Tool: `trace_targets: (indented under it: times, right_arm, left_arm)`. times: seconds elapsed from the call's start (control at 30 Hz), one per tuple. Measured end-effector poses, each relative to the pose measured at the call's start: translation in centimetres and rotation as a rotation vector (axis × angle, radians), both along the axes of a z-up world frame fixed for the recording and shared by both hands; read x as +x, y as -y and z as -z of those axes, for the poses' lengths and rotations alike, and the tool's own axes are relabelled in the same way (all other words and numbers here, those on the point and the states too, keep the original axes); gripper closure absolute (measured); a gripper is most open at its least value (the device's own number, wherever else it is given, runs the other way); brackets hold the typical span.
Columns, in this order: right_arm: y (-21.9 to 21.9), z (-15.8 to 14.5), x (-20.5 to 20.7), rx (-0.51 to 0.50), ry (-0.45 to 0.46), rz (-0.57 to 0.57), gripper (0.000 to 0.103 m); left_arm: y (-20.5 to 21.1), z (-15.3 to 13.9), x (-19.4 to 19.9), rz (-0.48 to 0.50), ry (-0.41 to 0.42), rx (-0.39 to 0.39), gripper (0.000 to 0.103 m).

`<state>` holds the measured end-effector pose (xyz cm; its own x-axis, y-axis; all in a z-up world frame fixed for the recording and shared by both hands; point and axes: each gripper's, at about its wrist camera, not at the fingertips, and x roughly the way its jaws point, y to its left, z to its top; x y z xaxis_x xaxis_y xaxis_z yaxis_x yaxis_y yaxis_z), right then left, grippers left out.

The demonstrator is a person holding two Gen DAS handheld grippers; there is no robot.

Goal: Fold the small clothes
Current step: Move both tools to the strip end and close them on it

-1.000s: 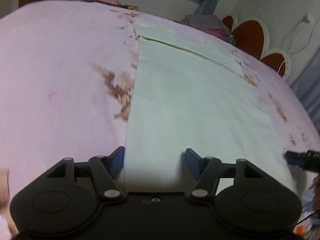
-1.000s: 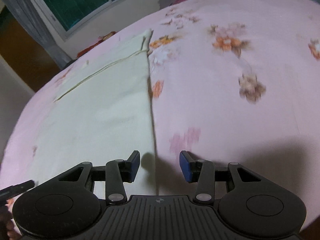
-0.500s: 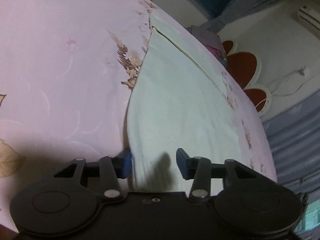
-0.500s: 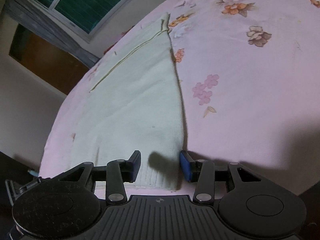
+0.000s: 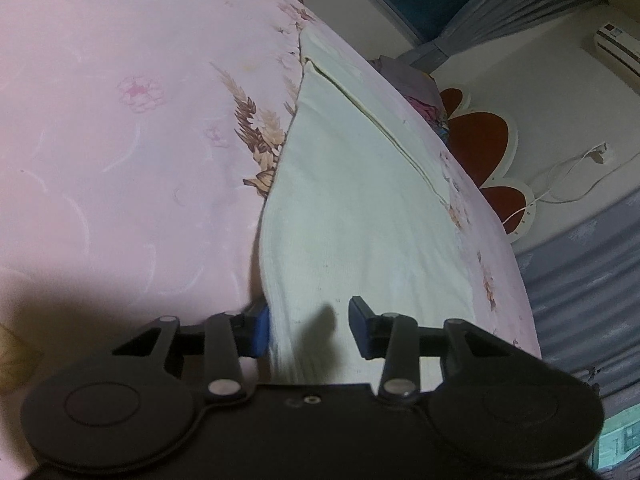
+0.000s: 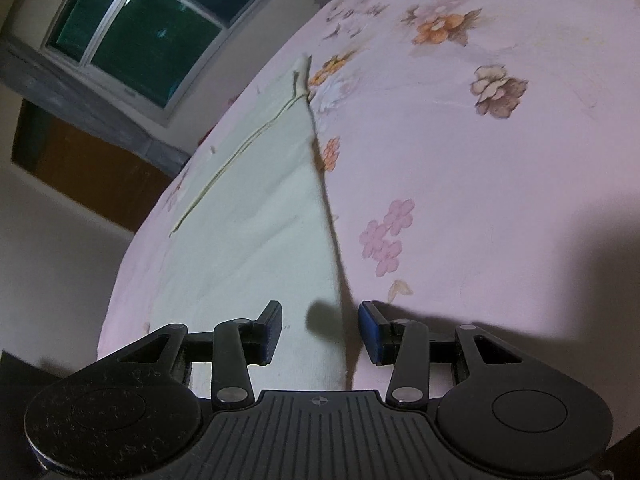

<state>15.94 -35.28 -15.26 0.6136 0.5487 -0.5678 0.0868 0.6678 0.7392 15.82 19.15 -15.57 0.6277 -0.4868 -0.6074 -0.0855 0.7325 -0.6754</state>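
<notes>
At lower centre of the left wrist view, the left gripper (image 5: 308, 330) straddles the near left edge of the pale cream knitted garment (image 5: 360, 216) lying flat on the pink floral bedsheet (image 5: 120, 120), jaws part-open, not pinching. In the right wrist view the right gripper (image 6: 320, 330) likewise brackets the garment's right edge at lower centre, jaws part-open. If either closes too shallow, that corner may slip or snag the sheet, skewing the fold.

So the left gripper (image 5: 308, 330) rolled, dropped closer and narrowed its jaws around the near left corner of the pale cream knitted garment (image 5: 360, 216). The right gripper (image 6: 320, 330) also tilted and now straddles the garment's right edge; before it sat beside it.
</notes>
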Motion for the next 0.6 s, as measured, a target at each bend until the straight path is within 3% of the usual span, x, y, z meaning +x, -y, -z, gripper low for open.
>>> trace_targets:
  times: [0.07, 0.1, 0.17, 0.33, 0.43, 0.47, 0.5, 0.6]
  right_arm:
    - [-0.3, 0.1, -0.4, 0.015, 0.007, -0.031, 0.064]
    - [-0.6, 0.2, -0.6, 0.013, 0.010, -0.041, 0.078]
    - [-0.8, 0.5, -1.2, 0.025, 0.003, -0.055, 0.091]
    - [-0.9, 0.8, -2.5, 0.112, 0.014, -0.073, 0.091]
    - [-1.2, 0.8, -2.0, 0.087, 0.002, -0.088, 0.091]
    - [-1.3, 0.6, -1.9, 0.070, 0.007, -0.077, 0.101]
    - [-1.3, 0.0, -1.9, 0.029, 0.042, -0.062, 0.101]
    - [-1.3, -2.4, -2.4, 0.049, 0.160, -0.061, 0.101]
  left_arm:
    - [-0.1, 0.1, -0.2, 0.001, 0.001, -0.010, 0.064]
    - [-0.2, 0.1, -0.3, 0.001, 0.001, -0.017, 0.064]
    - [-0.3, 0.3, -0.6, -0.001, 0.001, -0.032, 0.064]
    - [-0.3, 0.4, -1.3, 0.009, 0.006, -0.042, 0.064]
    - [-0.3, 0.5, -0.9, 0.003, -0.001, -0.049, 0.064]
    - [-0.3, 0.5, -0.7, -0.006, -0.004, -0.052, 0.071]
    - [-0.3, 0.1, -0.6, -0.024, 0.001, -0.035, 0.096]
    - [-1.1, -0.8, -1.3, -0.079, 0.083, -0.082, 0.099]
